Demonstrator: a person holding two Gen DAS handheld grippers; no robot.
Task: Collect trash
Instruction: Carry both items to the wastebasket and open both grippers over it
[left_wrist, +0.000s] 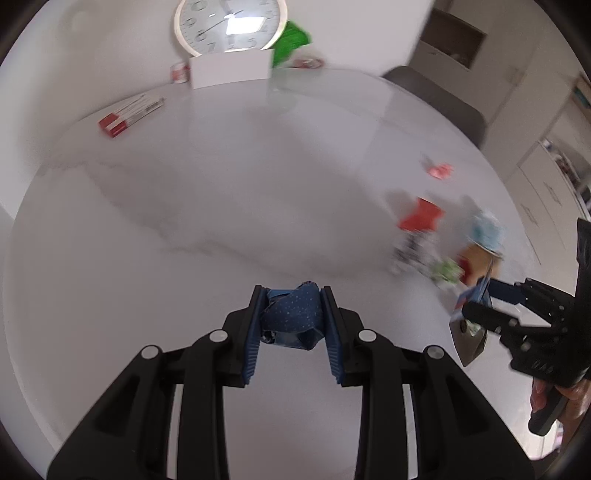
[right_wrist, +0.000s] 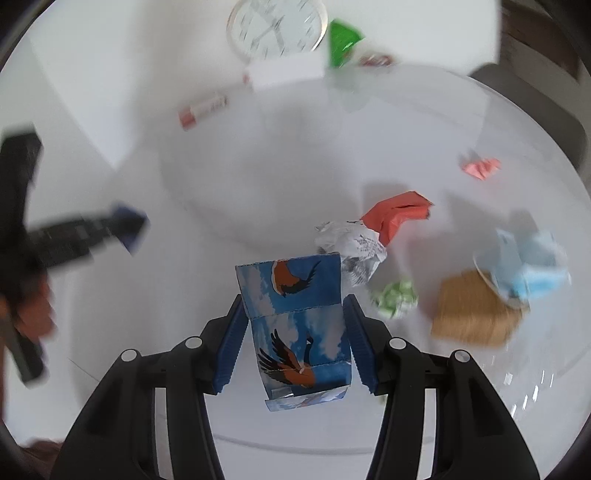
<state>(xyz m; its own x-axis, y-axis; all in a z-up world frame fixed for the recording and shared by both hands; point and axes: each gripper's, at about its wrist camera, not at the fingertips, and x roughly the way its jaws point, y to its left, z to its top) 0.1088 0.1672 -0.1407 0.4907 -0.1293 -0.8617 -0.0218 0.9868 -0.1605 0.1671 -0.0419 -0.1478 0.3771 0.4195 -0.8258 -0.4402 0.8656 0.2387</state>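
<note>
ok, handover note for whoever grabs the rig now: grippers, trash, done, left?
Left gripper: shut on a crumpled dark blue wrapper, lifted off the table.
Right gripper: jaws at the sides of a blue bird-print carton; grip unconfirmed.
Left on the table: red paper, crumpled receipt, green wad, brown card, light blue mask, pink scrap.
No bin in view.

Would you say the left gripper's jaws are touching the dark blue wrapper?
Touching: the left wrist view shows the left gripper with both jaws pressed against the dark blue wrapper.
</note>
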